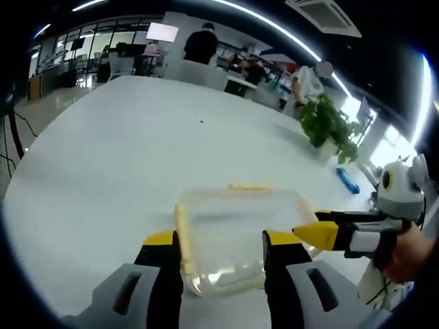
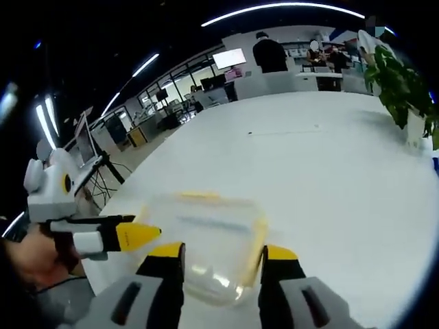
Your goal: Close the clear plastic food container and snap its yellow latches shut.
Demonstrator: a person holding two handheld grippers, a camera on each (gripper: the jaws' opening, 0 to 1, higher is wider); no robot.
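The clear plastic container (image 1: 236,233) lies on the white table (image 1: 137,151), with a yellow latch (image 1: 182,233) along its left side and another (image 1: 250,186) on its far edge. My left gripper (image 1: 221,240) is open, its jaws standing over the container's near end. The right gripper (image 1: 321,234) comes in from the right, its yellow tip at the container's right edge. In the right gripper view the container (image 2: 206,240) shows a yellow latch (image 2: 261,236) on its right side, my right gripper (image 2: 223,252) is open over it, and the left gripper (image 2: 137,236) reaches in from the left.
A potted plant (image 1: 329,127) and a small blue object (image 1: 348,180) stand near the table's far right edge; the plant (image 2: 401,89) also shows in the right gripper view. A hand (image 1: 408,253) holds the right gripper. People and desks are far behind.
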